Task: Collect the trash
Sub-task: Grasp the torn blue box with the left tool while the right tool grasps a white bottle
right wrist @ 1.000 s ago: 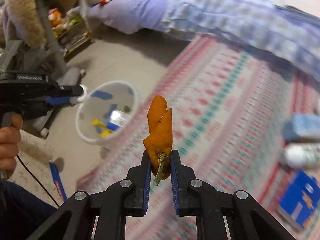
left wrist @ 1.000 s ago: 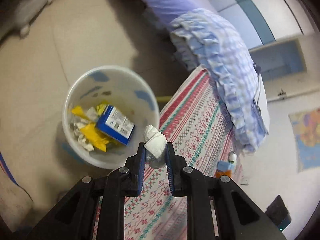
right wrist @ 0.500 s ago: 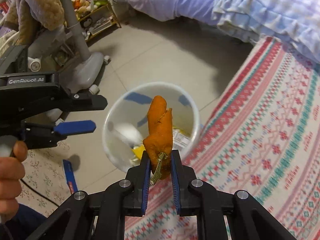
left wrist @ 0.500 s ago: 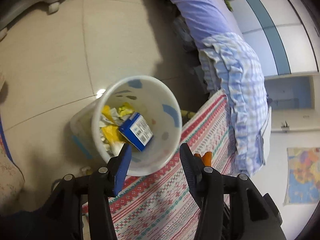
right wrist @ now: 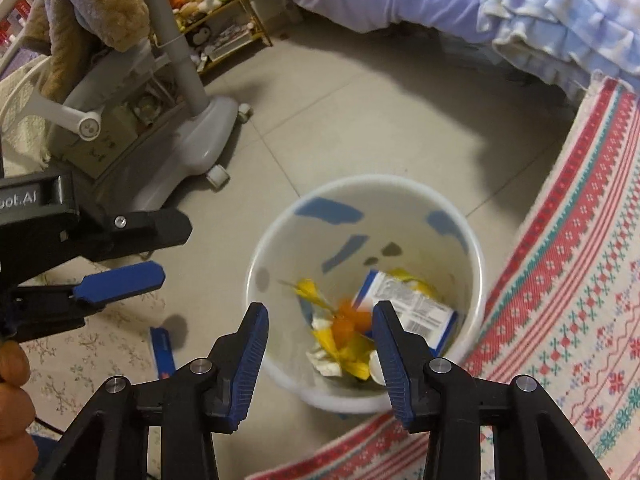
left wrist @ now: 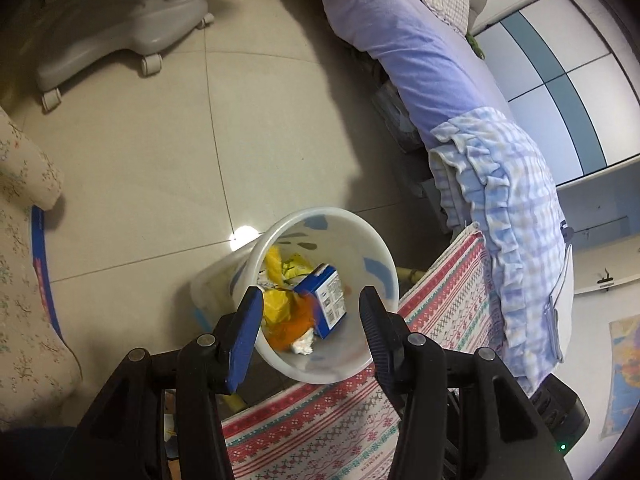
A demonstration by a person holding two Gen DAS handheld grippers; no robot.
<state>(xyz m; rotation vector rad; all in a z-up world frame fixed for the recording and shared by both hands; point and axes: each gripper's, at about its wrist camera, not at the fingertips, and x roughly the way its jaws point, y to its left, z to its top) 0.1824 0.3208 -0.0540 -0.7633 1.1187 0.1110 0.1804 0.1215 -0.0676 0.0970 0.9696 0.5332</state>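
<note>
A white trash bin (left wrist: 374, 252) (right wrist: 476, 264) with blue patches stands on the tiled floor by a patterned rug. Inside lie a blue and white carton (left wrist: 330, 300) (right wrist: 416, 308), yellow wrappers (left wrist: 278, 304) (right wrist: 344, 354), a white tissue wad (left wrist: 302, 345) and a blurred orange peel (left wrist: 290, 326) (right wrist: 348, 322). My left gripper (left wrist: 311, 322) is open and empty above the bin's near rim. My right gripper (right wrist: 319, 342) is open and empty over the bin. The left gripper also shows in the right wrist view (right wrist: 132, 252), left of the bin.
A striped red and green rug (left wrist: 440, 320) (right wrist: 580, 280) lies beside the bin. A bed with purple sheet and checked blanket (left wrist: 500, 168) (right wrist: 540, 20) is beyond. A grey wheeled stand (left wrist: 120, 28) (right wrist: 192, 128) and a floral cushion (left wrist: 28, 280) are to the left.
My right gripper opened over the bin and the orange peel dropped in. My left gripper, which let the tissue wad go earlier, stays open and shifted over the bin's rim.
</note>
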